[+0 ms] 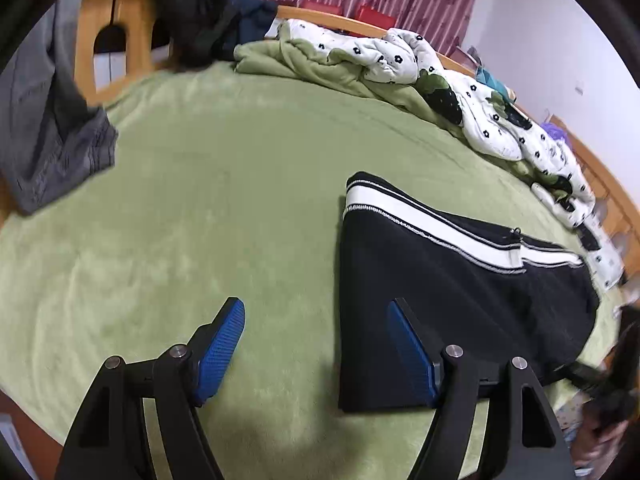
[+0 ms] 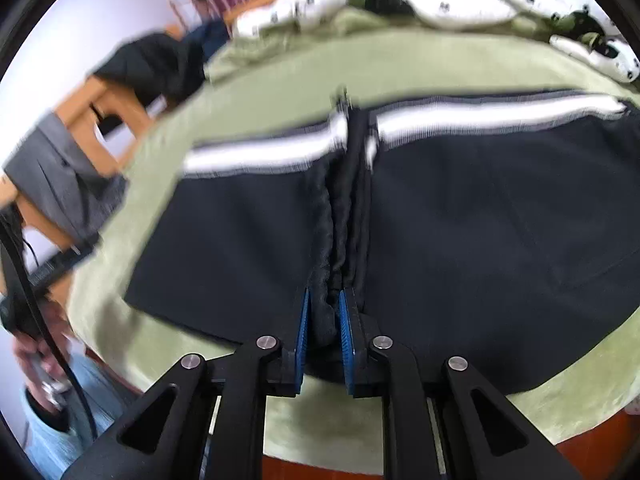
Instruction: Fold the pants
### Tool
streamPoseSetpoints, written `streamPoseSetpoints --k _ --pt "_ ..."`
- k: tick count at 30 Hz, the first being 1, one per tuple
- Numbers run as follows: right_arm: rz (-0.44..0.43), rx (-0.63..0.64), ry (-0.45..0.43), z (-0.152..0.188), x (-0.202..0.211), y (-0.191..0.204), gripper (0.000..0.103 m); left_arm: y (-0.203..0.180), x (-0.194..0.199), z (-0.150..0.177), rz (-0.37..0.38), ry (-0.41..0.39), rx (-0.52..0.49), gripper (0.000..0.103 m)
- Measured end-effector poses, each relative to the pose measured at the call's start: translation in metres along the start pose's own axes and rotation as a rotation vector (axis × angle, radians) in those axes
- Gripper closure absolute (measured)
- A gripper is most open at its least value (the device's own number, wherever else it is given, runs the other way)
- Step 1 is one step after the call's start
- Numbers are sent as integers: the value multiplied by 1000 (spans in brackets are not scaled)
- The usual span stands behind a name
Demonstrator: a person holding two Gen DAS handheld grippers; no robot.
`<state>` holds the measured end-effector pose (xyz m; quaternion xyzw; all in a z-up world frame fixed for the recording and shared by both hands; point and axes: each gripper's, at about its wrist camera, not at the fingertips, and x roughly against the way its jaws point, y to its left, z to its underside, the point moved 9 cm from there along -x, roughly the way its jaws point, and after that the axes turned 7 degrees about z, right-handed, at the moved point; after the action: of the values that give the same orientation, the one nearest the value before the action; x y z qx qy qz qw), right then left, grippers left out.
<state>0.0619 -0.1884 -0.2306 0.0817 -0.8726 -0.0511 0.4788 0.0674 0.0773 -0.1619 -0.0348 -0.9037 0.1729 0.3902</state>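
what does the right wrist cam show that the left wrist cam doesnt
Only the right wrist view: the right gripper pinching a bunched black ridge of the pants at their near edge, and a person's hand.

Only the left wrist view: the left gripper, open over the green blanket at the pants' end, gripping nothing.

Both: black pants with a white stripe, green blanket, flowered quilt, hanging grey cloth.

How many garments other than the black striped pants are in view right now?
2 that I can tell apart: grey shorts hanging over the wooden bed frame at left, and a dark garment draped on it further back. More may be hidden in the bedding.
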Motion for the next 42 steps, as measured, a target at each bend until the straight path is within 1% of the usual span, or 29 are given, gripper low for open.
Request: streamPoseSetpoints --k 1,2,3,4,5,6,7,10,12,14,16,17,18,19,20,21,22,24,25,26,28,30,31,35,37,38,40,42 --pt "8 15 -7 0 1 1 84 3 0 0 1 0 10 31" --pt "3 22 -25 -5 7 2 80 7 -1 0 -8 1 18 31" --pt "-11 18 -40 -10 11 2 77 11 -2 0 -21 0 28 31" --pt "-25 12 -61 -16 15 2 71 14 -3 0 -25 -1 37 31" --pt "-29 1 -95 -29 19 1 60 17 -4 0 -26 -1 50 31" --pt "-19 -7 -104 -39 19 -1 54 19 -6 1 -24 3 66 31" --pt "-3 -18 -107 -50 16 -4 51 20 -9 1 -18 8 79 31" --pt "5 -44 -69 -81 -6 -6 51 20 -19 -2 -18 14 93 31" --pt "47 -62 -31 -98 -28 -12 51 19 -24 -3 -34 15 83 31" --pt "70 -73 14 -104 -52 -16 51 18 -27 -4 -48 13 69 31" --pt "58 -98 89 -103 -77 -19 51 18 -30 -5 -55 14 65 31" --pt "62 -104 89 -103 -79 -19 53 18 -32 -5 -52 15 67 31" --pt "59 -89 72 -104 -78 -17 57 19 -33 -6 -48 16 69 31" --pt "41 -55 76 -105 -76 -11 75 20 -36 -7 -43 21 76 31" --pt "51 -19 44 -109 -70 -9 84 20 -38 -7 -39 25 81 31" --pt "39 -16 12 -112 -63 -9 86 20 -40 -8 -35 28 84 31" --pt "7 -27 -38 -119 -50 -10 87 20 -42 -8 -28 33 89 31" --pt "-50 -43 -111 -130 -27 -13 88 18 -45 -8 -19 36 91 31" --pt "-43 -40 -135 -135 -21 -17 88 16 -46 -8 -10 37 88 31" --pt "-7 -31 -132 -137 -24 -20 88 13 -47 -8 -4 40 81 31" --pt "54 -14 -70 -130 -43 -28 87 7 -50 -5 -5 52 48 31" --pt "98 -20 34 -115 -70 -34 84 2 -53 -2 -19 61 16 31" --pt "104 -24 47 -112 -74 -35 80 -1 -53 -2 -24 61 4 31" --pt "114 -15 -20 -112 -45 -36 75 -8 -49 -2 -6 52 -7 31" --pt "101 -15 -83 -107 -17 -37 75 -12 -49 -1 23 55 0 31" --pt "91 -11 -98 -107 -13 -33 74 -13 -49 0 35 60 3 31" --pt "68 15 -148 -96 10 -29 74 -20 -52 4 62 79 5 31" --pt "65 37 -164 -86 20 -25 74 -26 -53 9 66 90 -6 31"
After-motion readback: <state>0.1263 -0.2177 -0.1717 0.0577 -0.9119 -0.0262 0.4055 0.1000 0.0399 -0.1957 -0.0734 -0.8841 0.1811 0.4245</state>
